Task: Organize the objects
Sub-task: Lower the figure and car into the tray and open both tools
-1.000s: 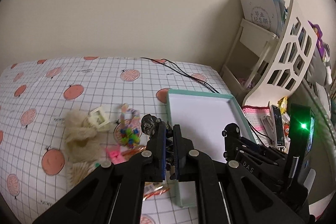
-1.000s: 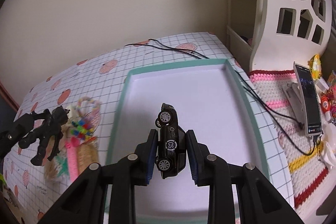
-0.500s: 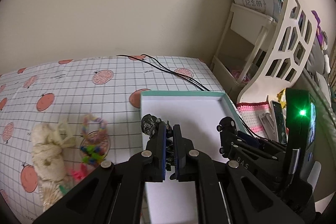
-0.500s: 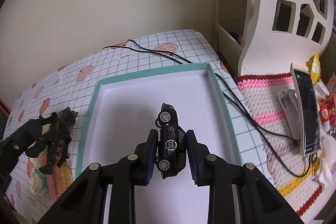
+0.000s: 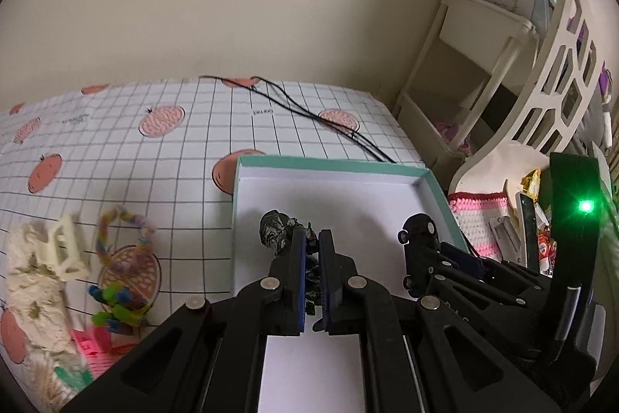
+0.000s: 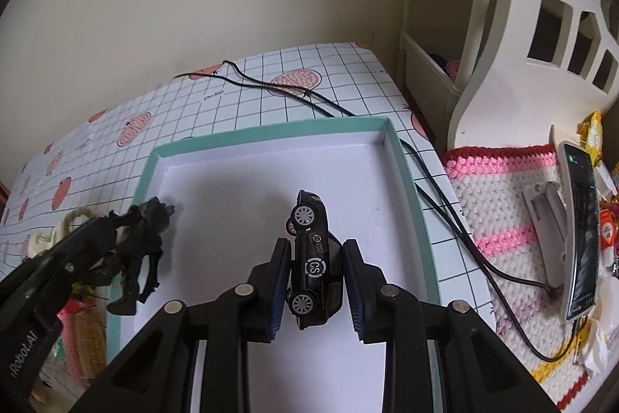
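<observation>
Black toy car [image 6: 311,260], "CS" on its door, is clamped on its side btwn the pads of the right gripper [image 6: 315,281], nose pointing away, above the white floor of the teal-rimmed tray [image 6: 406,165], right of centre. In the left wrist view the same car [image 5: 418,250] shows just right of the left gripper [image 5: 312,277], over the tray [image 5: 332,165].

Left gripper is narrow, closed on a dark figurine [image 5: 276,233]; head sticks out past the fingertips, legs hang below in the right wrist view [image 6: 145,242]. It's over the tray's left part, near the left rim.

Tray sits on a grid-and-fruit-print surface [image 5: 116,149]. Left of tray, on the surface: colourful bead loop [image 5: 120,258], cream plush [image 5: 35,281], white plastic piece [image 5: 65,250], pink item [image 5: 93,343]. Black cables [image 6: 294,91] run from the far edge past the tray's right rim to a phone [image 6: 580,231] on a crochet mat [image 6: 499,204]. White shelf unit [image 6: 503,26] far right.
</observation>
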Action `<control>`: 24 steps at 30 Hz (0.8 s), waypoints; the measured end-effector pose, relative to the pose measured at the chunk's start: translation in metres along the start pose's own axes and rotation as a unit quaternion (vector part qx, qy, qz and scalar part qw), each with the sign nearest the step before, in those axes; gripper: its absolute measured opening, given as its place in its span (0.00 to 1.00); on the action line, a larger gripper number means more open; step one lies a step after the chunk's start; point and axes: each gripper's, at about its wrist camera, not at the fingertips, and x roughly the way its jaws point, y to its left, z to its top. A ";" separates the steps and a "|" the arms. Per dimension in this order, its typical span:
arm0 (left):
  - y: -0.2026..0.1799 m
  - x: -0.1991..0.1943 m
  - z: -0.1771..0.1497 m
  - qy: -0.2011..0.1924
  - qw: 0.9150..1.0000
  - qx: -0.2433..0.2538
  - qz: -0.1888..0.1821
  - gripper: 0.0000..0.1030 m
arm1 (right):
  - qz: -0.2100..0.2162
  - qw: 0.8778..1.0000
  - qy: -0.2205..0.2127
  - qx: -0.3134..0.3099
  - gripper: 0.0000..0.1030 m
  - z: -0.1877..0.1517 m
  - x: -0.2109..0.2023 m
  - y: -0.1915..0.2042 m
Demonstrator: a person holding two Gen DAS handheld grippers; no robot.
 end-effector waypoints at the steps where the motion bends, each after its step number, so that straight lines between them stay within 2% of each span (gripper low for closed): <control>1: 0.001 0.002 -0.001 0.002 1.000 -0.001 0.000 0.06 | 0.000 1.000 0.002 0.000 0.29 0.000 0.002 0.000; 11: 0.004 0.013 -0.009 0.024 1.000 -0.005 0.000 0.06 | 0.005 1.000 0.012 0.000 0.29 0.002 0.011 0.003; 16: 0.008 0.011 -0.010 0.035 0.999 -0.019 -0.003 0.06 | 0.005 1.000 0.006 0.004 0.44 0.004 0.004 0.004; 24: 0.010 -0.005 -0.013 0.044 0.999 -0.021 0.004 0.07 | 0.001 1.000 -0.005 -0.001 0.44 0.006 -0.019 0.011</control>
